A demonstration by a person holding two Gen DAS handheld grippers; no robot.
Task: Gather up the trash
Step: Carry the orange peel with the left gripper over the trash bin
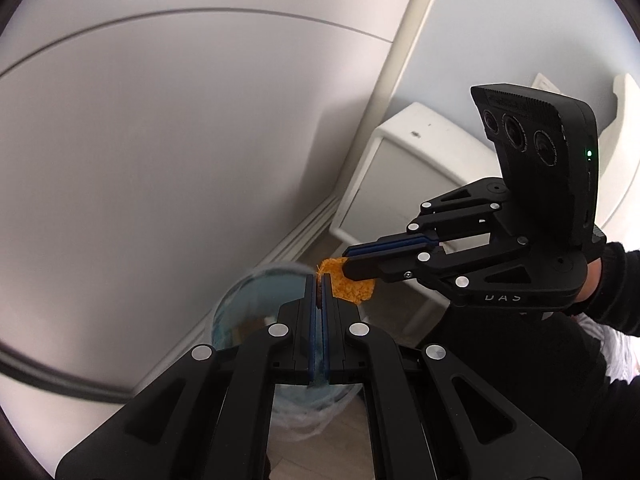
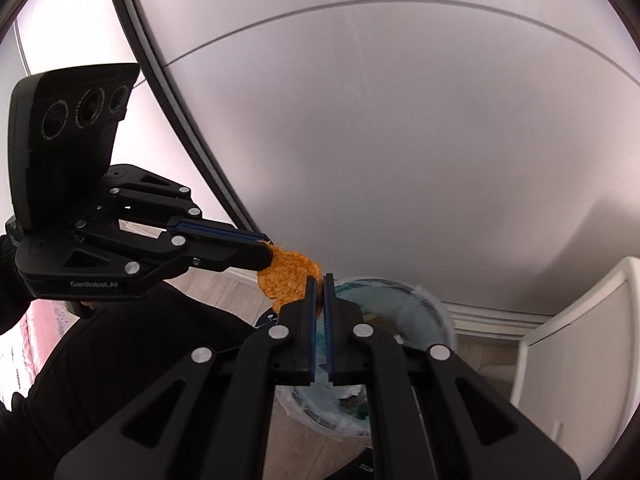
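An orange, rough-surfaced scrap [image 1: 358, 286] hangs in the air between both grippers. In the left wrist view my left gripper [image 1: 319, 280] is shut on one edge of it, and the right gripper [image 1: 349, 257] reaches in from the right, shut on its upper edge. The right wrist view shows the same scrap [image 2: 286, 278], pinched by my right gripper [image 2: 319, 280] at its right edge and by the left gripper [image 2: 267, 245] at its top. Just below and beyond the scrap stands a round bin [image 1: 248, 300] lined with a clear bluish bag [image 2: 404, 312], with some rubbish inside.
A white cabinet [image 1: 404, 176] stands beside the bin, against a pale wall with a white skirting board [image 2: 492, 318]. Pale wood floor [image 1: 344, 440] shows under the bin. A black sleeve [image 1: 624, 284] carries the right gripper. Something pink [image 2: 36, 324] lies at the left edge.
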